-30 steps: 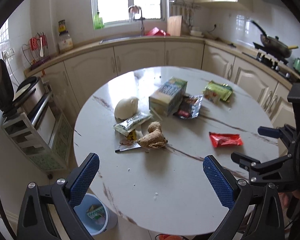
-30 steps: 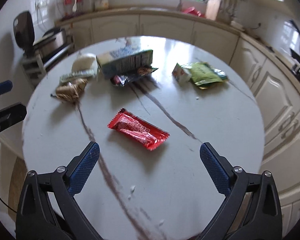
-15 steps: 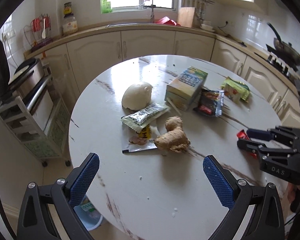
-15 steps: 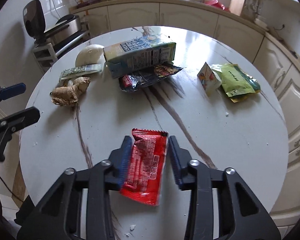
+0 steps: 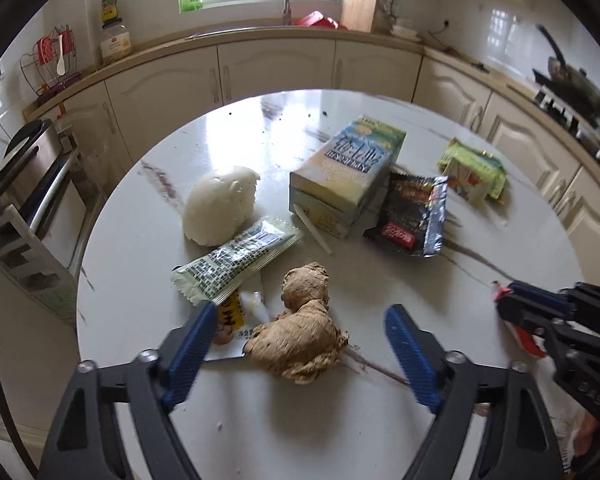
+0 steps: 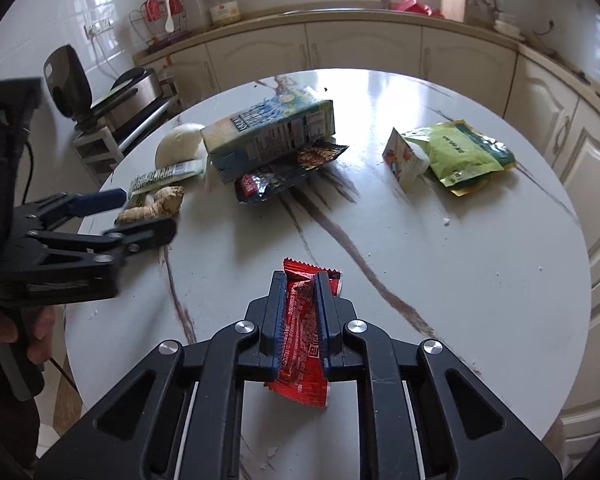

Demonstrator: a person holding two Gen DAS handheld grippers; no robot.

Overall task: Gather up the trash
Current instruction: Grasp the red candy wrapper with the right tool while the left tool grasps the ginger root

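My right gripper [image 6: 302, 280] is closing and its pads pinch a red snack wrapper [image 6: 302, 344] that lies on the round white table [image 6: 440, 280]. In the left wrist view the right gripper [image 5: 508, 300] shows at the right edge with the red wrapper [image 5: 528, 340] under it. My left gripper [image 5: 300, 320] hangs low over the table with its jaws closing. A brown ginger root [image 5: 296, 340] sits between its pads, with a gap on each side. A flat sachet [image 5: 236, 316] lies by its left finger.
Further back lie a pale green wrapper [image 5: 236, 260], a white lump [image 5: 220, 208], a tipped milk carton [image 5: 348, 172], a black foil wrapper [image 5: 412, 216] and green packets [image 5: 476, 172]. Kitchen cabinets ring the table. A person's hand [image 6: 28, 332] holds the left gripper.
The right jaws went from wide apart to pinching the red wrapper. The left gripper moved forward and down over the ginger root, and its jaws narrowed.
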